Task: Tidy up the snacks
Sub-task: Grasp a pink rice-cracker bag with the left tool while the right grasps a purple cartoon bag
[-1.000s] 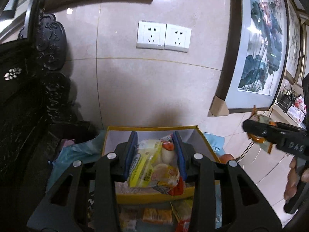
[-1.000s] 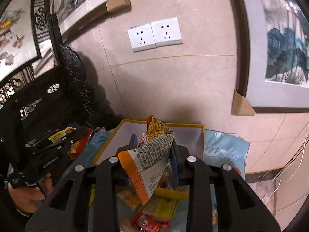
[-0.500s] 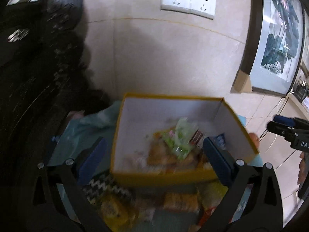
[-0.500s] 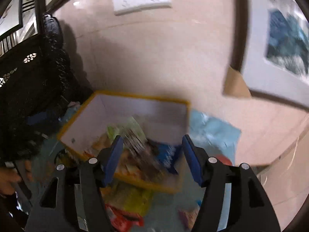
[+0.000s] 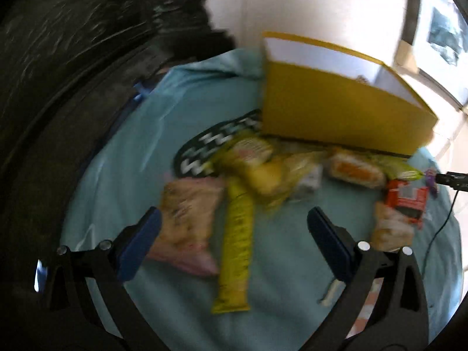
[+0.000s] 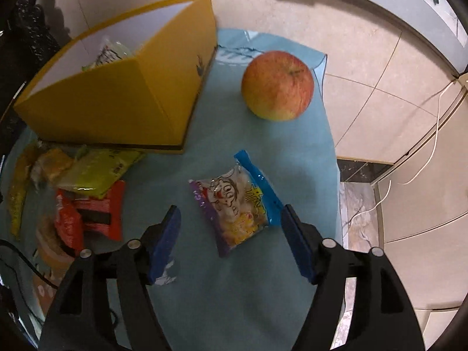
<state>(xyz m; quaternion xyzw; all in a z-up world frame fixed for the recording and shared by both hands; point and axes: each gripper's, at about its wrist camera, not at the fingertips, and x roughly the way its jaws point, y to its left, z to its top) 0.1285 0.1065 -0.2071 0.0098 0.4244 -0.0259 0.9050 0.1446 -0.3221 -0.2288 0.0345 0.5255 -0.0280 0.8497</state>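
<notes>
Both grippers are held released, the left gripper (image 5: pixel 234 231) spread wide over a long yellow packet (image 5: pixel 236 251) and the right gripper (image 6: pixel 231 234), its jaws just opened further, over a cartoon snack bag (image 6: pixel 234 201) lying apart from the yellow box (image 6: pixel 117 96) on the blue cloth (image 6: pixel 257 152).

Beige tiled wall (image 6: pixel 359 44), dark carved furniture (image 5: pixel 73 44), framed painting (image 5: pixel 444 35).

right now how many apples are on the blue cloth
1. The apple sits on the blue cloth to the right of the yellow box, beyond the cartoon snack packet. The box could hide others.
</notes>
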